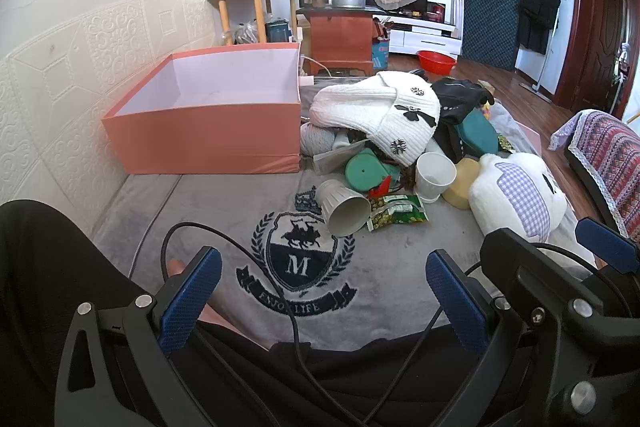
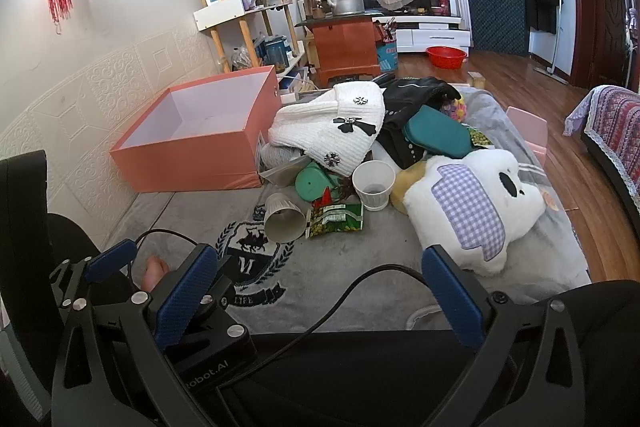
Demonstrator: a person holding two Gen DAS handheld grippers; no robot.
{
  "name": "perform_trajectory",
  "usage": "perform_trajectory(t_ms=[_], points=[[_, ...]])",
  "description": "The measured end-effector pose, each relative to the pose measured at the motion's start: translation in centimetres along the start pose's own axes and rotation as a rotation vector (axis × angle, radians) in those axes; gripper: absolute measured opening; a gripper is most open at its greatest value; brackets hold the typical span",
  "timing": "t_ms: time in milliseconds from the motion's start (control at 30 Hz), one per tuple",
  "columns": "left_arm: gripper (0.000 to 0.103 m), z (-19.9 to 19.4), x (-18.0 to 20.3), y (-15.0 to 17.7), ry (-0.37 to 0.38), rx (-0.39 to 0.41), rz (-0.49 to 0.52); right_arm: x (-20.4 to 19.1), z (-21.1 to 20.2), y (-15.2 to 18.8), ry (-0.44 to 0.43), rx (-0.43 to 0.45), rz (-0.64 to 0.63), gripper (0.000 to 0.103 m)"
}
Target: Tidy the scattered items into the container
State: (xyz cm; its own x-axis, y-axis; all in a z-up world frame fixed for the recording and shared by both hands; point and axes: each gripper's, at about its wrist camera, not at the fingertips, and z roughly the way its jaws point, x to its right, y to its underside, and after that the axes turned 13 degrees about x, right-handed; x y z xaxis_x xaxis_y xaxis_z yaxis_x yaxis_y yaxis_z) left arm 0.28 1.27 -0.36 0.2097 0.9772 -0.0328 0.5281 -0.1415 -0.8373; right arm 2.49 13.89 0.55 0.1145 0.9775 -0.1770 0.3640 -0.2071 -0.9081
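Observation:
An open, empty orange box (image 1: 208, 135) (image 2: 192, 155) stands on the grey blanket by the wall. To its right lies a pile: a white knit hat (image 1: 380, 111) (image 2: 332, 131), a tipped white cup (image 1: 346, 213) (image 2: 284, 219), an upright white cup (image 1: 434, 175) (image 2: 374, 183), a green snack packet (image 1: 396, 211) (image 2: 336, 219), a green lid (image 1: 366, 173), a teal slipper (image 2: 436, 135) and a white plush pillow (image 1: 520, 195) (image 2: 472, 203). My left gripper (image 1: 320, 275) and right gripper (image 2: 320, 275) are both open and empty, low over the blanket, short of the pile.
A patterned wall panel (image 1: 60, 67) runs along the left. A wooden shelf (image 2: 240, 7) and an orange cabinet (image 1: 340, 35) stand behind the box. The blanket's crest print (image 1: 296, 259) lies under the left gripper. Cables (image 1: 240, 247) cross the foreground.

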Motion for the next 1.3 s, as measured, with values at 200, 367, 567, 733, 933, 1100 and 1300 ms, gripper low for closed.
perform_trajectory(t_ms=[200, 367, 567, 733, 933, 1100, 1300], points=[[0.103, 0.1, 0.1, 0.1, 0.001, 0.005, 0.002, -0.1, 0.0, -0.1, -0.006, -0.001, 0.019, 0.102], [0.103, 0.1, 0.2, 0.2, 0.005, 0.003, 0.001, 0.2, 0.2, -0.1, -0.010, -0.014, 0.031, 0.102], [0.103, 0.1, -0.6, -0.2, 0.013, 0.013, -0.041, 1.5, 0.3, -0.3, -0.029, -0.004, 0.077, 0.102], [0.103, 0.4, -1.5, -0.7, 0.000, 0.008, -0.069, 3.7, -3.2, -2.6, -0.035, 0.155, 0.200, 0.102], [0.103, -4.4, -2.3, -3.5, 0.031, 0.278, -0.099, -0.5, -9.8, -6.6, 0.065, 0.585, -0.204, 0.102], [0.103, -1.0, -0.7, -2.0, 0.102, 0.099, -0.038, 3.4, -0.9, -4.8, -0.101, 0.055, 0.138, 0.102], [0.103, -0.5, -1.4, -1.8, 0.091, 0.101, -0.078, 6.3, -0.9, -7.0, 0.067, 0.076, 0.279, 0.102]])
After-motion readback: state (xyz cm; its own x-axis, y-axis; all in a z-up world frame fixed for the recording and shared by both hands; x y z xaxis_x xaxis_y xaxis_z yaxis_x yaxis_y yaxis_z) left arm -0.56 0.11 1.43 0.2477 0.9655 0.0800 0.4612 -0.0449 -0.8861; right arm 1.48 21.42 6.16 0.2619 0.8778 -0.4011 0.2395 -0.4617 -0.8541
